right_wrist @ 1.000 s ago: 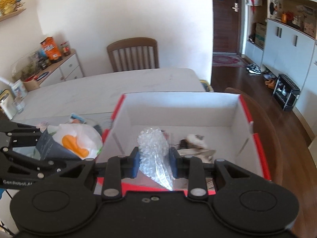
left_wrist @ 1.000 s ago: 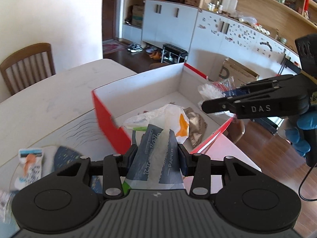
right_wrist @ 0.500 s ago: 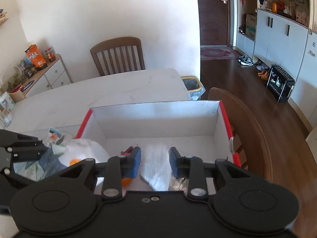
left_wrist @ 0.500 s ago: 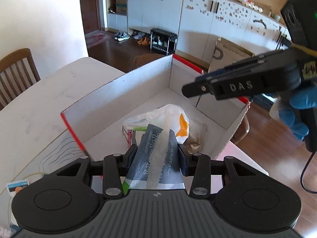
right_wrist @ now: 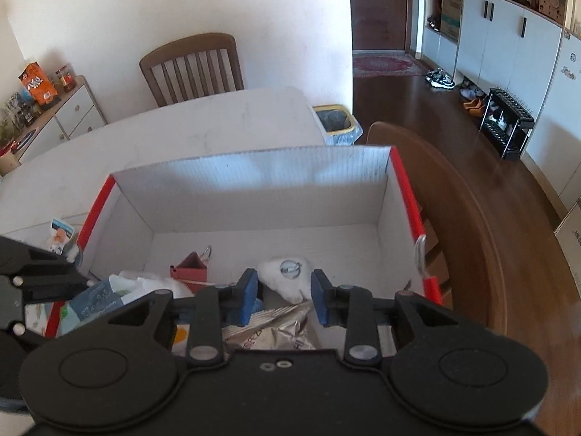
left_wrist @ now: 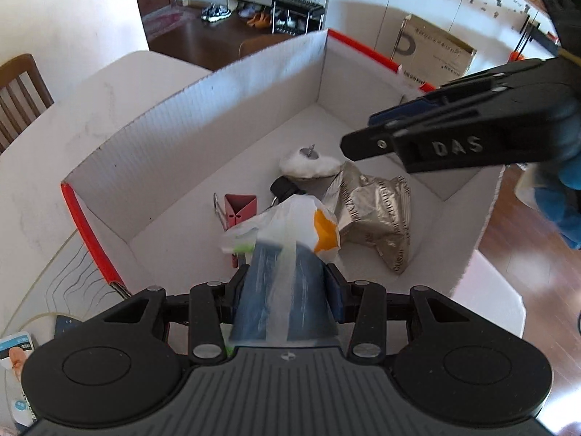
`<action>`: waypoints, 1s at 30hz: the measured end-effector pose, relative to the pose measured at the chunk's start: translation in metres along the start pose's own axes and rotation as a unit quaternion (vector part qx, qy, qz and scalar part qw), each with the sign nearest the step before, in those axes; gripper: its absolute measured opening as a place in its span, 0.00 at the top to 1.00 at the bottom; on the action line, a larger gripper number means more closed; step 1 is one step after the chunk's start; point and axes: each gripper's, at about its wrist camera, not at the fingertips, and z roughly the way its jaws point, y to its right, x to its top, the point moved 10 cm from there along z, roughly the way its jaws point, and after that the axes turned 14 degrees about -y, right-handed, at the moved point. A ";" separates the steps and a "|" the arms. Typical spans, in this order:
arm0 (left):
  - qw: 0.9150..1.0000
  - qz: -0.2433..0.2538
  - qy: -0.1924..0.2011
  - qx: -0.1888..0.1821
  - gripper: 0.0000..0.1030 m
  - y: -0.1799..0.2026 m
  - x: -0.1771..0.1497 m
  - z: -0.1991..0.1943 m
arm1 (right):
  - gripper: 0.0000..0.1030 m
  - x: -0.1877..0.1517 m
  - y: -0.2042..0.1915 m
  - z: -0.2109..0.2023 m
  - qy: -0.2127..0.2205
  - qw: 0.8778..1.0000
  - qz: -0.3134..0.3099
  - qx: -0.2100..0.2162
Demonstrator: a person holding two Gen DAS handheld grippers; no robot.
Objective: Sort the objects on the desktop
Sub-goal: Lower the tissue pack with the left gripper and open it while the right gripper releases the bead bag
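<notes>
I see the box (right_wrist: 254,170) on the surface (right_wrist: 203,123), a chair (right_wrist: 192,65) behind its far side. Inside, a binder clip (right_wrist: 190,267) lies left of a fluffy pad (right_wrist: 287,278), with a foil pouch (right_wrist: 276,330) nearer me. A bin (right_wrist: 336,123) stands beyond the surface's right end.

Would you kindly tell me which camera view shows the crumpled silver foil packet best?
The left wrist view: the silver foil packet lies nearly whole on the box floor. In the right wrist view only part of it shows, cut off behind the right tongs.
</notes>
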 end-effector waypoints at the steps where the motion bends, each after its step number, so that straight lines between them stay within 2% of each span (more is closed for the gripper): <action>1: 1.000 0.003 -0.002 0.002 0.59 0.000 0.000 0.002 | 0.67 -0.001 -0.001 0.001 -0.002 1.000 0.000 0.001; 5: 1.000 0.011 -0.004 0.001 0.57 0.001 0.000 0.006 | 0.65 -0.005 -0.004 0.006 -0.010 1.000 -0.003 0.006; 6: 1.000 0.011 -0.002 -0.001 0.54 0.002 0.002 0.006 | 0.64 -0.007 -0.005 0.007 -0.012 1.000 -0.004 0.007; 7: 1.000 0.010 0.000 -0.005 0.48 0.002 0.002 0.006 | 0.62 -0.007 -0.006 0.007 -0.013 1.000 -0.005 0.008; 13: 1.000 0.003 0.021 -0.023 0.32 0.006 0.004 -0.002 | 0.56 -0.011 -0.006 0.005 -0.014 1.000 -0.006 0.016; 22: 0.997 -0.013 0.060 -0.042 0.30 0.013 -0.002 -0.026 | 0.48 -0.013 -0.012 -0.009 0.000 1.000 -0.012 0.028; 30: 0.994 -0.016 0.106 -0.034 0.30 0.021 -0.012 -0.052 | 0.46 -0.015 -0.021 -0.026 0.016 0.999 -0.014 0.043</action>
